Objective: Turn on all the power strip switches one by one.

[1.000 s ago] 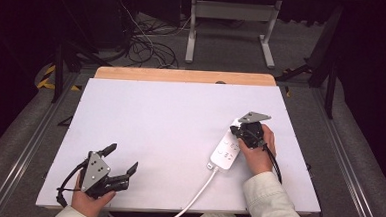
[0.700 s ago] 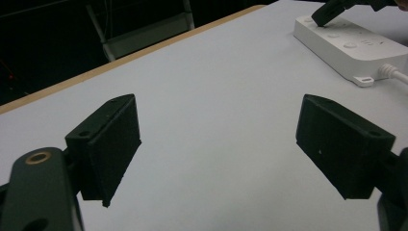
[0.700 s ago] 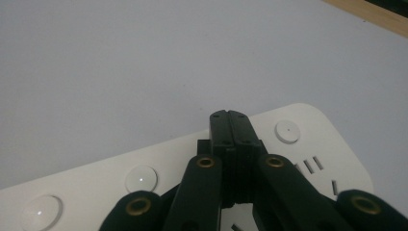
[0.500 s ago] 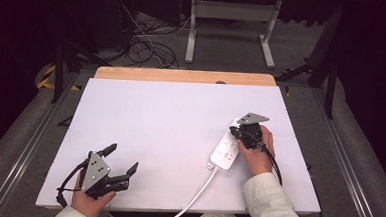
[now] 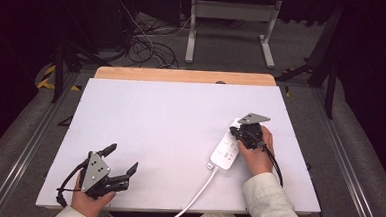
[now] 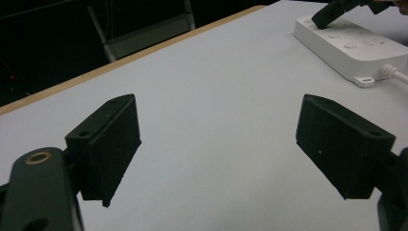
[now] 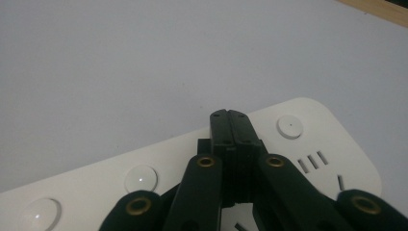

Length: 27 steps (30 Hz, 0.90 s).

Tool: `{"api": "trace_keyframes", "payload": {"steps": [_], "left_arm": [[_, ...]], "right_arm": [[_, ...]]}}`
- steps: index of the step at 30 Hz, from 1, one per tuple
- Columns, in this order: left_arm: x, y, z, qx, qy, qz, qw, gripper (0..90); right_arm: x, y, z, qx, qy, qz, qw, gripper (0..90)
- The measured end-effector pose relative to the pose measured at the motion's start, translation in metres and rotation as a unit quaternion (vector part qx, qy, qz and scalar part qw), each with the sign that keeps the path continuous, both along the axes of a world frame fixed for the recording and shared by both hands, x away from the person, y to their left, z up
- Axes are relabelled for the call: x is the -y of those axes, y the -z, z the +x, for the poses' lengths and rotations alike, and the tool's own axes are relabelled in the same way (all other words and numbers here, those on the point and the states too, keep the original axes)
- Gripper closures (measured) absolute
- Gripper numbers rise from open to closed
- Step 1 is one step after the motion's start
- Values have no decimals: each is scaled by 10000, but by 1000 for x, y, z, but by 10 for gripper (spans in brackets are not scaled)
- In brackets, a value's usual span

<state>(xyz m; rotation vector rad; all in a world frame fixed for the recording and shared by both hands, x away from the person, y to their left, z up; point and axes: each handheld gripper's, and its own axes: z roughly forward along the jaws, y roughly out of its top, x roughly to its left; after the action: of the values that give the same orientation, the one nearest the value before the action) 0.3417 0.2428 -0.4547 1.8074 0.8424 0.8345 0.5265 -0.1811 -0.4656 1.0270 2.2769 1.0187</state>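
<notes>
White plastic power strip (image 5: pixel 225 149) | rigid, light, slick; I'd grip its long sides | right gripper (image 7: pixel 229 115) fingers pressed together on it | left gripper (image 5: pixel 119 160) fingers spread

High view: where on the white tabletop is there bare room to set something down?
Most of the tabletop is bare: the whole middle and far side up to the wooden edge. Crowded spots: the power strip under the right gripper, and the left gripper at the near-left corner.
</notes>
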Motion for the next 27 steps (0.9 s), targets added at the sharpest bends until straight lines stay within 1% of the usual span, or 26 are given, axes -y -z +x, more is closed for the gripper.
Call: {"api": "trace_keyframes", "payload": {"steps": [2, 7, 10, 11, 13, 14, 15, 16, 17, 18, 19, 20, 22, 24, 25, 27], "left_arm": [[0, 0, 0, 8, 6, 11, 10000, 162], [0, 0, 0, 13, 6, -1, 10000, 162], [0, 0, 0, 24, 6, 54, 10000, 162], [0, 0, 0, 2, 13, 10, 10000, 162], [-1, -1, 0, 26, 15, 18, 10000, 162], [0, -1, 0, 19, 23, -31, 10000, 162], [0, -1, 0, 21, 27, -32, 10000, 162], [-1, -1, 1, 32, 27, 8, 10000, 162], [-1, 0, 1, 13, 31, -8, 10000, 162], [-1, 0, 2, -22, 21, -45, 10000, 162], [-1, 0, 2, -28, 19, -51, 10000, 162], [-1, 0, 2, -5, 23, -9, 10000, 162], [-1, -1, 1, 15, 23, -1, 10000, 162], [-1, 0, 0, 8, 15, -34, 10000, 162], [-1, -1, 1, 20, 12, 6, 10000, 162], [0, 0, 1, -18, 19, -21, 10000, 162]], "right_arm": [[-1, 0, 0, 17, 19, -60, 10000, 900], [-1, 1, 0, -27, 62, -10, 10000, 900], [-3, 0, -1, 16, 77, -80, 9999, 900], [-4, 0, -2, 68, 60, -135, 9999, 900], [-5, -3, -3, 281, -66, -119, 9995, 900], [-7, -9, -7, 589, -132, -110, 9981, 900], [-8, -18, -12, 900, -190, -12, 9958, 900], [-8, -28, -14, 1014, -202, 167, 9945, 900], [-7, -34, -15, 1005, -192, 283, 9943, 900], [-7, -36, -15, 990, -173, 355, 9943, 900], [-4, -36, -15, 920, -134, 414, 9948, 900], [-3, -34, -14, 847, -108, 407, 9955, 900], [0, -31, -13, 764, -70, 418, 9962, 900], [0, -31, -12, 752, -51, 458, 9961, 900], [0, -32, -13, 776, -59, 469, 9959, 900], [-1, -32, -13, 792, -82, 448, 9958, 900]]}}
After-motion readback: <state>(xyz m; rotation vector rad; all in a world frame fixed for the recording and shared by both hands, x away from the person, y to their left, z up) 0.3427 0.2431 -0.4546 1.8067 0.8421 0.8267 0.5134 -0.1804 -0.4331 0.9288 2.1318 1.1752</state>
